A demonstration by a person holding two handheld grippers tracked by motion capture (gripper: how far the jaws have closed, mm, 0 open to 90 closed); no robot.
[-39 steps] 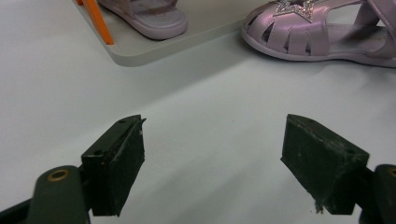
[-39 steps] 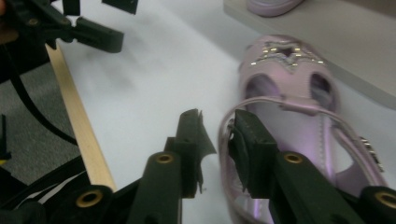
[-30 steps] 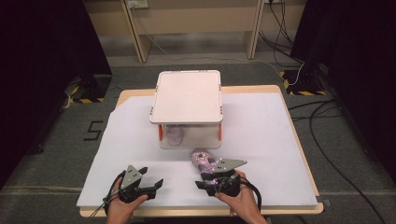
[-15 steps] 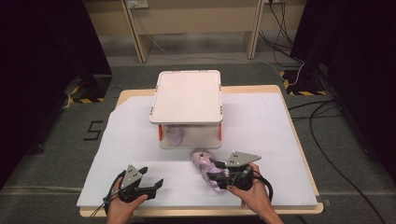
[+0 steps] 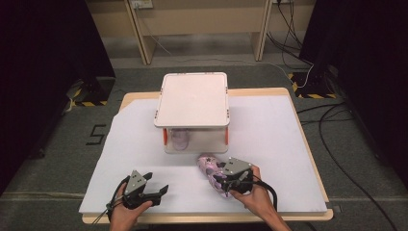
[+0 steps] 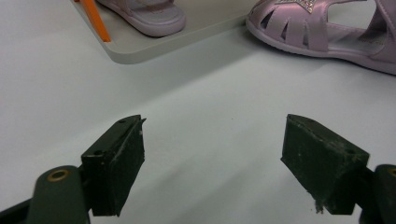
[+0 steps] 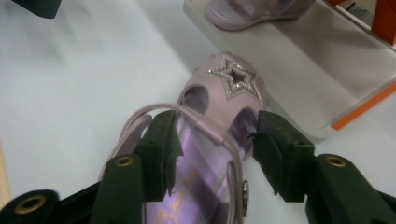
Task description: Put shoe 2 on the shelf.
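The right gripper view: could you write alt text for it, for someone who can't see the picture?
Two black gripper jaws straddle the back of a lilac child's sandal with a glittery star on its toe, lying on a white table cover; whether they grip it is unclear. The toe points at a low grey shelf with orange posts, where a matching sandal sits.

table (image 5: 308, 103) — white sheet (image 5: 269, 130) over it | on sheet — lidded box rack (image 5: 192, 103), purple sandal (image 5: 210, 168)
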